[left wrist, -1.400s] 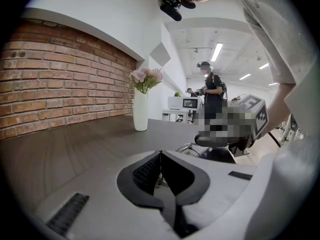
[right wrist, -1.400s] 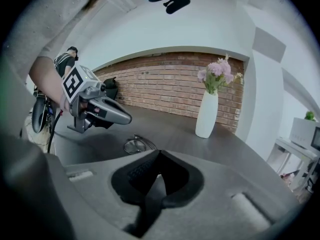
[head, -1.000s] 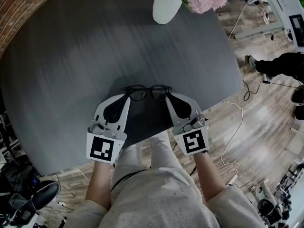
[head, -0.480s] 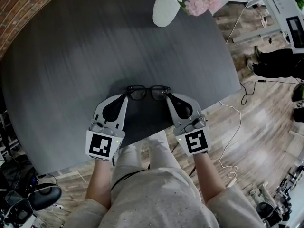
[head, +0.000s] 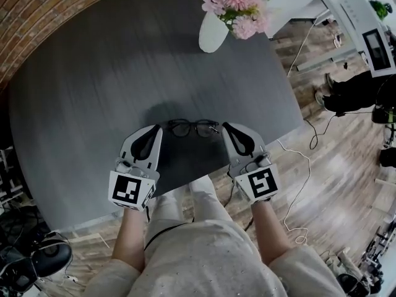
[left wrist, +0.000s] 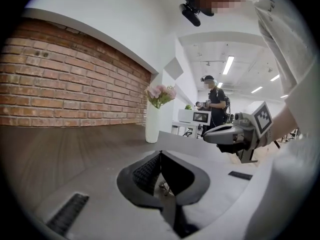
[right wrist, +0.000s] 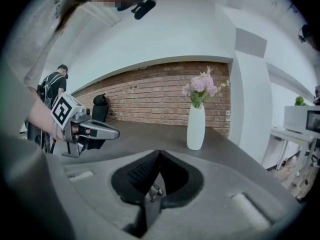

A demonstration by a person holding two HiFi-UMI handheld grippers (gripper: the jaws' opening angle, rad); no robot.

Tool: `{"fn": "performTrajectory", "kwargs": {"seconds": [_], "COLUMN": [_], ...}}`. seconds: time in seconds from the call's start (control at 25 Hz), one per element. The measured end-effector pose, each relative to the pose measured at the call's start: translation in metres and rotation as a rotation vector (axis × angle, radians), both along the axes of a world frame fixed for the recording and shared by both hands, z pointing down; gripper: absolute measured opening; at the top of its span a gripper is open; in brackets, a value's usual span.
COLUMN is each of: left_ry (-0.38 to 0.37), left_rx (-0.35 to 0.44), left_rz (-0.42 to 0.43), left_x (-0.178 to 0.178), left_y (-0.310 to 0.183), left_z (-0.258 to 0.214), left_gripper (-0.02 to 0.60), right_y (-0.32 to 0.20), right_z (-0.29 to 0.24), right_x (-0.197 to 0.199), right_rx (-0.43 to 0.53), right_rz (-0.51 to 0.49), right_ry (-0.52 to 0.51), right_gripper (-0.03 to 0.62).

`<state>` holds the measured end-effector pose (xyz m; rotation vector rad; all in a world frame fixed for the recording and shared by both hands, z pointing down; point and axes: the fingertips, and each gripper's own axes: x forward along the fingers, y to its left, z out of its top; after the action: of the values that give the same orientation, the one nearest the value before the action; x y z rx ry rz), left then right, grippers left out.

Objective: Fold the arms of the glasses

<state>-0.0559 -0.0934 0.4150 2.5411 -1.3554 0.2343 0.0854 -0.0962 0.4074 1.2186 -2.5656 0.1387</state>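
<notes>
Black-framed glasses [head: 193,127] lie on the dark grey table [head: 93,91] near its front edge, lenses side by side; whether their arms are folded I cannot tell. My left gripper [head: 158,129] hovers just left of the frame, and my right gripper [head: 226,127] just right of it. Both are shut with nothing between the jaws. In the left gripper view the pads meet at the left gripper's [left wrist: 160,154] tip, and the right gripper [left wrist: 225,133] shows across. The right gripper view shows its own jaws [right wrist: 159,153] closed and the left gripper [right wrist: 97,130] opposite. The glasses are hidden in both gripper views.
A white vase [head: 213,30] with pink flowers [head: 235,2] stands at the table's far right edge. The table's front edge runs just below the grippers. A cable [head: 303,166] trails over the wooden floor at right, where a person [head: 352,91] stands. A brick wall [left wrist: 60,84] lies behind.
Both grippers have lifted off the table, staying shut on either side of the glasses. The glasses stay on the table. The head view has shifted, showing more of the flowers.
</notes>
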Motion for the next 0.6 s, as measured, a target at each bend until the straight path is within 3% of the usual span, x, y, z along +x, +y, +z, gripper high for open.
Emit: {"fn": "performTrajectory", "kwargs": {"seconds": [0.16,0.6], "left_ry": [0.040,0.057], "left_rx": [0.024,0.108], "left_rz": [-0.044,-0.085], "left_x": [-0.009,-0.021], "left_y": [-0.003,-0.002], "left_z": [-0.020,-0.060], "left_gripper": [-0.002,-0.002], "right_y": [-0.004,-0.006], "right_z": [-0.017,-0.059], "right_x": [-0.002,-0.011], "right_rx": [0.028,0.074], "right_rz": [-0.001,-0.016], "right_ry": [-0.009,-0.025], "right_gripper": [0.000,0.000]}}
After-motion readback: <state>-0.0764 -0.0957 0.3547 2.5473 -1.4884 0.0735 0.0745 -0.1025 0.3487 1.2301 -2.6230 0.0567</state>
